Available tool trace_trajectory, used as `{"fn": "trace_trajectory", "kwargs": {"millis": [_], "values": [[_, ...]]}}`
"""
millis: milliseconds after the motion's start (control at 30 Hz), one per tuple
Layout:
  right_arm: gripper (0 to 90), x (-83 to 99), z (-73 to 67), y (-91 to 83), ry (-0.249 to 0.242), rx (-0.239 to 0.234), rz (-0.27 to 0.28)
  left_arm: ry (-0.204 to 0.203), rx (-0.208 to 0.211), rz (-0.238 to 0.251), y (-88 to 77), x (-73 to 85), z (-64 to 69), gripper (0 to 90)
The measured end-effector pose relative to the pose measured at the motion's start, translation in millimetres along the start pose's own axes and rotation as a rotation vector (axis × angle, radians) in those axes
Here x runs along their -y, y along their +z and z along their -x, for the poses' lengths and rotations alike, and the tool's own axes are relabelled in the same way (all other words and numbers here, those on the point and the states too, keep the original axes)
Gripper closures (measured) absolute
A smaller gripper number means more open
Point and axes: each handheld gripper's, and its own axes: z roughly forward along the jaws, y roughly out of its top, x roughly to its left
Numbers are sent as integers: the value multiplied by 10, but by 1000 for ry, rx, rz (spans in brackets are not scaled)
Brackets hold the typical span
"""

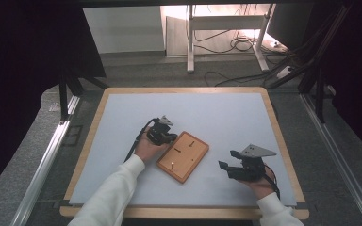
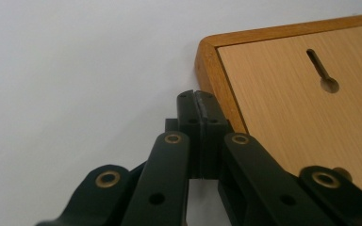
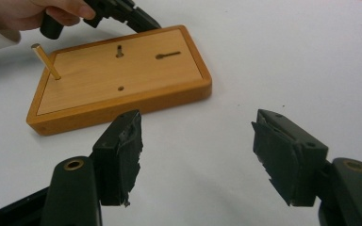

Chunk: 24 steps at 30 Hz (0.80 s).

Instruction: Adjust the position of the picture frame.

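A flat rectangular wooden board with a raised darker rim (image 1: 183, 156) lies at an angle near the middle of a pale blue-grey surface (image 1: 122, 117) edged in light wood. The board's face carries a keyhole-shaped slot (image 2: 323, 70), a small hole, a short dark stub, and one slim brass peg (image 3: 45, 61) standing tilted in a hole near one corner. The left hand-held gripper (image 1: 162, 133) sits at the board's far-left edge; in the left gripper view its jaws are pressed together with nothing between them, their tips right beside the board's rim near a corner. The right hand-held gripper (image 1: 238, 165) rests well apart from the board, to its right and nearer the person, with its jaws spread wide and empty. Judging from this, the work looks barely under way: the peg remains seated in the board, neither tool grips anything, and the left one seems merely to steady or nudge the board.
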Motion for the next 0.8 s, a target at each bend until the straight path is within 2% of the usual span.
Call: {"fn": "trace_trajectory", "kwargs": {"millis": [33, 67, 133, 167, 233, 267, 300, 367, 400, 433, 500, 533, 667, 700, 733, 767, 800], "values": [[334, 1, 0, -1, -1, -1, 0, 0, 0, 0, 0, 0, 0, 900], [334, 1, 0, -3, -2, -2, 0, 39, 12, -5, 64, -87, 93, 900], [336, 3, -1, -4, -4, -3, 0, 53, 21, -4, 100, -129, 140, 900], [336, 5, -3, -3, -4, -5, -1, 79, 42, -4, 168, -203, 234, 900], [338, 9, -8, -1, -6, -9, -5, 122, 66, -15, 220, -264, 325, 900], [339, 11, -12, 1, -8, -11, -8, 122, 66, -15, 220, -264, 325, 900], [339, 12, -15, 2, -13, -12, -10, 192, 94, -49, 258, -304, 391, 900], [341, 13, -19, -1, -14, -15, -9, 216, 124, -49, 285, -327, 459, 900], [341, 13, -19, -2, -15, -16, -8, 216, 124, -49, 285, -327, 459, 900], [341, 14, -18, -4, -17, -16, -8, 222, 146, -54, 301, -340, 502, 900], [341, 16, -15, -9, -19, -15, -10, 212, 155, -49, 308, -345, 521, 900], [341, 20, -10, -12, -19, -13, -11, 223, 161, -56, 309, -347, 520, 900], [341, 29, 13, -34, -11, -3, -6, 224, 138, -38, 246, -348, 520, 900], [355, 30, 25, -55, -8, 0, -5, 191, 112, 1, 123, -334, 490, 900], [363, 33, 28, -63, -9, -2, -2, 191, 112, 1, 123, -334, 490, 900], [376, 37, 24, -71, -10, -7, -1, 128, 92, 56, -46, -278, 449, 900], [393, 43, 13, -77, -14, -15, -6, 110, 82, 71, -145, -229, 418, 900]]}}
